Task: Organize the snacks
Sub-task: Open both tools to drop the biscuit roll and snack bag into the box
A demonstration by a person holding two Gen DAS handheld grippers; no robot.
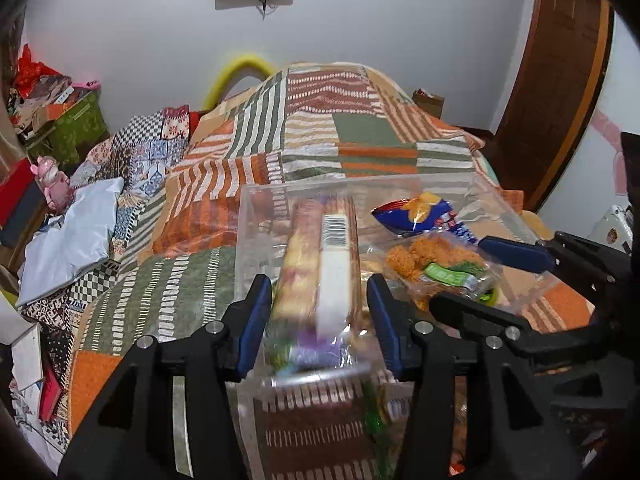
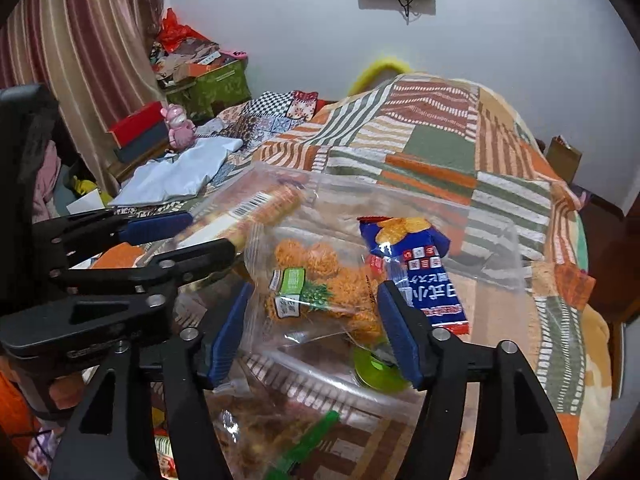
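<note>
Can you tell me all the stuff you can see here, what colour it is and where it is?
clear bin: 1, see-through, on the bed
long snack pack: 1, white with a barcode, blurred, over the bin's left side between the left gripper's fingers
blue chip bag: 1, blue and red, in the bin on the right
orange snack bag: 1, clear with orange pieces and a green label, in the bin's middle
quilt: 1, orange, green and cream patches, covering the bed
grey bag: 1, pale grey, on the bed's left side
pink toy: 1, pink, left beside the bed
left gripper: 1, black with blue pads
right gripper: 1, black with blue pads, open around the orange snack bag
</note>
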